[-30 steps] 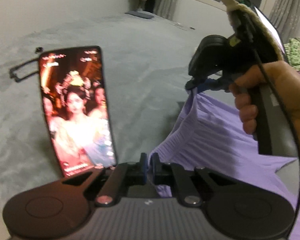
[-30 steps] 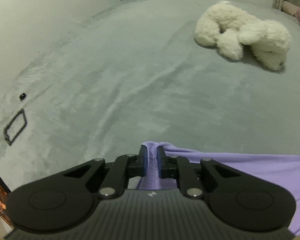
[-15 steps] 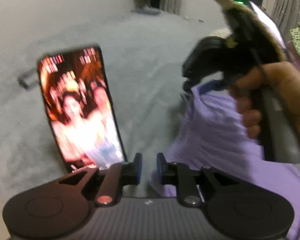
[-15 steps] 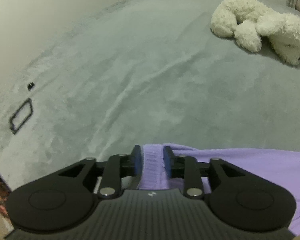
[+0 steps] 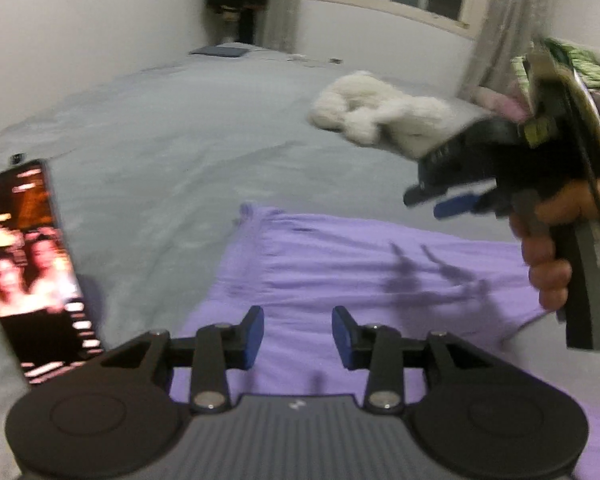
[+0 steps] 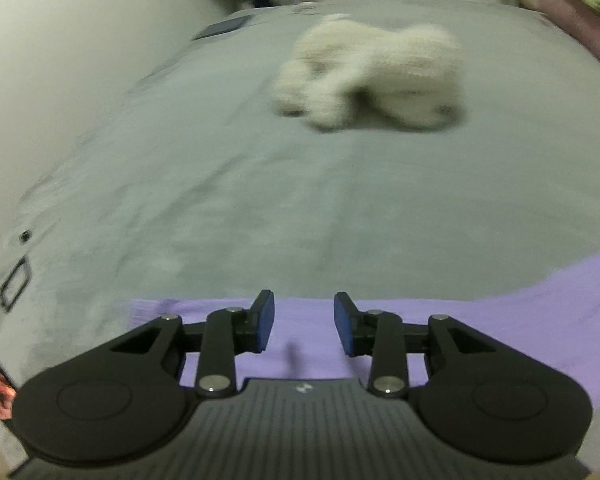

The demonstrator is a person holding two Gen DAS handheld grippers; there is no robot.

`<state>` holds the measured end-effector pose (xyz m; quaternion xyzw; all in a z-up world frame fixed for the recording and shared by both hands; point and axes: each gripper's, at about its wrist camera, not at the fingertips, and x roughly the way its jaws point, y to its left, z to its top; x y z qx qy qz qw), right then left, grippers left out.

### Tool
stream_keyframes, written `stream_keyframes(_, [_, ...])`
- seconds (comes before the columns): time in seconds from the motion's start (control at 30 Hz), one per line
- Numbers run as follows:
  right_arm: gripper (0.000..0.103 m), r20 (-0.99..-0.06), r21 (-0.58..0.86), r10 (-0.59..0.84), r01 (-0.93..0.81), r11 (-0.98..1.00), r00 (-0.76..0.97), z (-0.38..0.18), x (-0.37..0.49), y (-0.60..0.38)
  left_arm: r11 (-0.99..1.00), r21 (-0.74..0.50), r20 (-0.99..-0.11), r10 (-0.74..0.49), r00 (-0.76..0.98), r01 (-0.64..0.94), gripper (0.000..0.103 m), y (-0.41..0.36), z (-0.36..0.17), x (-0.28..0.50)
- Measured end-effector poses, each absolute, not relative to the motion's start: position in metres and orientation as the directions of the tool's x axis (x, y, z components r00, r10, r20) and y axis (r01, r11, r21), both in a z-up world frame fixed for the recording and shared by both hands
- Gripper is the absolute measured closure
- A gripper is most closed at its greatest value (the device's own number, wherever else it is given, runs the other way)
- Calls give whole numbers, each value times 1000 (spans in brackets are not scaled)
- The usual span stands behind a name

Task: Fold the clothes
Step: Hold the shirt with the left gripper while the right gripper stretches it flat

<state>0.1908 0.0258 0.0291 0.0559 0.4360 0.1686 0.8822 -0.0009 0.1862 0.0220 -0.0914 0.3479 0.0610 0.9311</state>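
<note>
A lilac garment [image 5: 360,264] lies spread flat on the grey bed [image 5: 160,152]. My left gripper [image 5: 298,336] hovers over its near part with its jaws opening and nothing between the blue pads. In the left wrist view my right gripper [image 5: 432,200] hangs above the garment's right side, held by a hand [image 5: 548,264], blurred. The right wrist view shows the right gripper [image 6: 304,322] open over the garment's far edge [image 6: 500,312], with only flat cloth below the gap.
A lit phone [image 5: 32,272] stands upright at the left, close to the garment. A white plush toy [image 5: 372,116] lies further up the bed. A small black frame [image 6: 16,284] sits near the left edge. Green and pink bedding [image 5: 580,64] is piled at the far right.
Both grippers were shut on the garment's left edge; both have let it go and slid right. The cloth now lies flat under them.
</note>
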Motion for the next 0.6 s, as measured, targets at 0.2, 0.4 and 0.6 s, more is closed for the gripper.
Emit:
stream_keyframes(0.2, [66, -756, 249, 262, -107, 963, 599, 12, 190, -58, 973, -228, -605, -122, 787, -25, 65, 144, 13, 17])
stream_keyframes(0.4, [66, -740, 251, 196, -6, 968, 644, 4, 191, -128, 959, -279, -591, -216, 778, 54, 65, 105, 5, 39])
stream_keyframes(0.6, [66, -724, 222, 123, 61, 973, 679, -7, 195, -181, 958, -266, -608, -250, 753, 104, 65, 76, -4, 49])
